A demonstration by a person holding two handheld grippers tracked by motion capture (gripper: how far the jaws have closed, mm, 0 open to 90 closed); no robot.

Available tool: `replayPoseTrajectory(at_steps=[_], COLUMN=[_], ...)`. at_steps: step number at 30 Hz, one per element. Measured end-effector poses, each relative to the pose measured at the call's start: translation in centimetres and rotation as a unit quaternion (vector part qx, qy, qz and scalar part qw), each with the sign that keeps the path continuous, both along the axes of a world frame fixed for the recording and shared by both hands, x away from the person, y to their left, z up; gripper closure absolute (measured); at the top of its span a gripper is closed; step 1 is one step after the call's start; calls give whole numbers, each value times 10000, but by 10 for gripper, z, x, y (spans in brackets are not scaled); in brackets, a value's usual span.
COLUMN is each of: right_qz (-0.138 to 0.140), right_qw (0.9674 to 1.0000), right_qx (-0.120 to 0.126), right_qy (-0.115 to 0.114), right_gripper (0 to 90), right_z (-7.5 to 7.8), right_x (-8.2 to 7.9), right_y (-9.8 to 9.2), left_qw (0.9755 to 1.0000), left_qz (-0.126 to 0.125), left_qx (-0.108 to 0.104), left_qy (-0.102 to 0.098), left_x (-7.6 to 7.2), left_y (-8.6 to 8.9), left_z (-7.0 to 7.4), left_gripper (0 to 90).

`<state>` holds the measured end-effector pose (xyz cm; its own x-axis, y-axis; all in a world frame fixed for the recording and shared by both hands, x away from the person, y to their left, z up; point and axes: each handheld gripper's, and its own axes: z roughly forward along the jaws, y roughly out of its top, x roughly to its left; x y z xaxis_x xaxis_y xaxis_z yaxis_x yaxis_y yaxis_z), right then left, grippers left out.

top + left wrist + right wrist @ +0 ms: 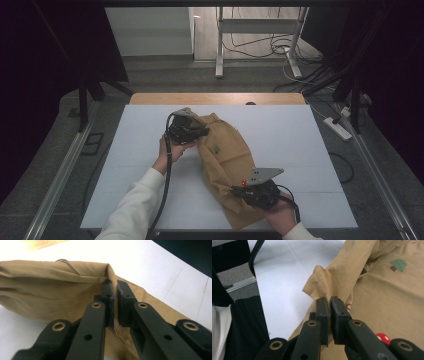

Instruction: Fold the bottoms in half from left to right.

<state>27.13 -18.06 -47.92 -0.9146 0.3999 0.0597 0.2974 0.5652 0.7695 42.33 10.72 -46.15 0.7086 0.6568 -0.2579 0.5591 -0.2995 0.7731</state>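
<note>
While the tan cotton garment with a small green tree print (225,160) lies rumpled across the middle of the white tabletop (300,145), it is gripped at two places. The left gripper (196,131) is seen at the far end of the cloth; in the left gripper view its fingers (108,296) are drawn together on a fold of the fabric (50,290) just below a stitched corner. The right gripper (239,191) is seen at the near end; in the right gripper view its fingers (322,308) are pinched on a hemmed edge (317,282), with the tree print (398,265) off to the side.

Step judged in hand: the garment is being stretched or repositioned between the two holds, probably for flattening or folding.

Notes for doing it well:
- Both pinches are best kept firm; each is close to the cloth's edge, so a slip is likely if tension is raised sharply.
- The pull should be applied evenly and along the line between the two grips, so bunching in the middle is drawn out.
- The cloth should be kept low, just clear of the tabletop.
- How many layers are caught in each grip cannot be told; this is worth checking before spreading.
</note>
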Motion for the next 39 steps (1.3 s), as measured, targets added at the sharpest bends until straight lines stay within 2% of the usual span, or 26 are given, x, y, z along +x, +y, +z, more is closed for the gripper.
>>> replayPoseTrajectory(at_steps=[9,21,33,39], right_qz=[-209,-325,-211,-230], right_qw=[9998,9990,9984,9982], right_qx=[-5,-127,-224,-336], right_qy=[60,287,473,448], right_gripper=[848,847,845,839], right_z=[-1,-9,-16,-19], right_x=[0,0,-7,-6], right_y=[-18,-30,-28,-28], left_qw=[9999,9992,9984,9983], left_qz=[-28,-155,-252,-241], left_qx=[108,300,424,435], left_qy=[102,196,263,297], left_x=[10,18,20,21], left_y=[-15,-36,-52,-56], left_z=[-4,-13,-21,-25], left_gripper=[839,830,815,814])
